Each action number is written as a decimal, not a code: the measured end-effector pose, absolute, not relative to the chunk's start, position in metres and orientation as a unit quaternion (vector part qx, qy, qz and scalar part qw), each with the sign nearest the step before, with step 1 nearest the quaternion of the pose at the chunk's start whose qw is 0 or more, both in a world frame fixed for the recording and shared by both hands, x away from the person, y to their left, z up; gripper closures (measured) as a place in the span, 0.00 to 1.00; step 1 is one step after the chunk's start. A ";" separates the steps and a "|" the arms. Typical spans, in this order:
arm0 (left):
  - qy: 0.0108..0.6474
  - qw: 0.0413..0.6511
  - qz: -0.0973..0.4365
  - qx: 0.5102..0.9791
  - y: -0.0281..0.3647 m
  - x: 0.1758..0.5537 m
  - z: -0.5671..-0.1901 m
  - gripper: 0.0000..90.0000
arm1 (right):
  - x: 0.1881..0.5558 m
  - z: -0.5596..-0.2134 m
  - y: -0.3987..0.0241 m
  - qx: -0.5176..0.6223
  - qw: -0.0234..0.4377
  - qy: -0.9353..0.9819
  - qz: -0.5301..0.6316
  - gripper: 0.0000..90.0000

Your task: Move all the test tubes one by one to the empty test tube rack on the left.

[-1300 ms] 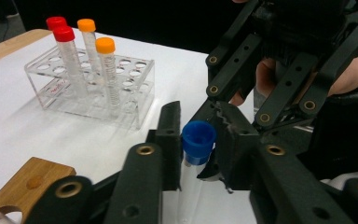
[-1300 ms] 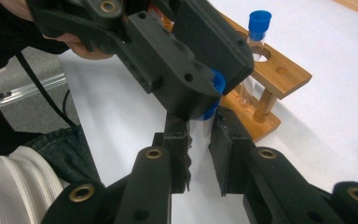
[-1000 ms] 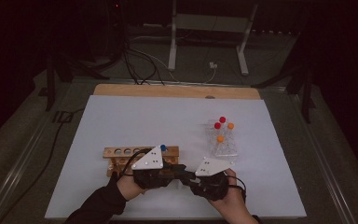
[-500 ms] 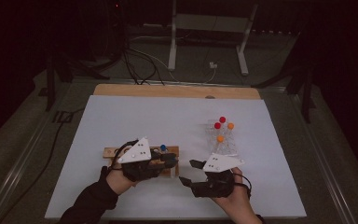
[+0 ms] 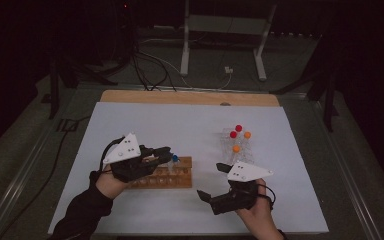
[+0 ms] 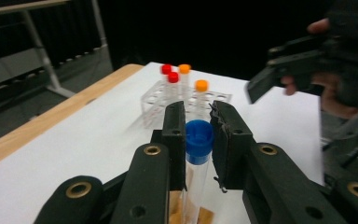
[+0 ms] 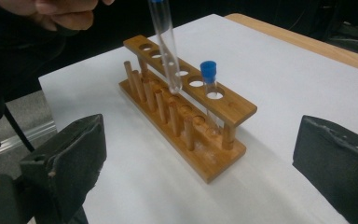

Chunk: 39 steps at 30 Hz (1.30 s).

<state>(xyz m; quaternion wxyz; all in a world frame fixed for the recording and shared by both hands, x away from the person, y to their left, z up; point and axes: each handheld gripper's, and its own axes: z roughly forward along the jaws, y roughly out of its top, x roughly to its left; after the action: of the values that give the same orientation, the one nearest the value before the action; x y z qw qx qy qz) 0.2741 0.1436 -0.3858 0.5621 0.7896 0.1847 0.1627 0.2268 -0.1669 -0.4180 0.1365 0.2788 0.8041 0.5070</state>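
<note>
A: What is gripped by the left gripper (image 5: pixel 166 154)?

B: A clear tube (image 6: pixel 197 161) with a blue cap is clamped between its 2 jaws, just under the cap. The tube is held upright, its rounded bottom hanging just above the top bar of the wooden rack (image 7: pixel 189 109), not yet seated in a hole.

A: What else is carried by the rack?

B: 1 more blue-capped tube (image 7: pixel 209 93) is stood in a hole near the rack's end, just beside the held tube, on the side toward the right gripper. The other holes are seen unfilled.

A: And the right gripper (image 5: pixel 212 181)?

B: It is released. Its jaws have just been opening and are spread wide, with nothing between them. It is held low over the white sheet (image 5: pixel 190 125), a little apart from the rack's end, and the rack is faced by its jaws.

A: What is seen beyond the left gripper?

B: A clear rack (image 6: pixel 158 100) is placed farther along the sheet, ahead of the jaws. 4 capped tubes are stood in it: 2 red, 2 orange.
</note>
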 end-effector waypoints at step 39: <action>0.239 0.515 0.146 0.810 0.141 0.308 -0.440 0.86 | 0.228 -0.419 -0.176 0.283 0.128 0.798 0.517 0.00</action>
<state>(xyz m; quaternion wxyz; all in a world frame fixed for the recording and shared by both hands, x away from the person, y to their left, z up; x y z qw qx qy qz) 0.3084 0.1414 -0.4400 0.5152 0.8098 0.2394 0.1464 0.2284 -0.1756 -0.4188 0.1279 0.2831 0.7977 0.5168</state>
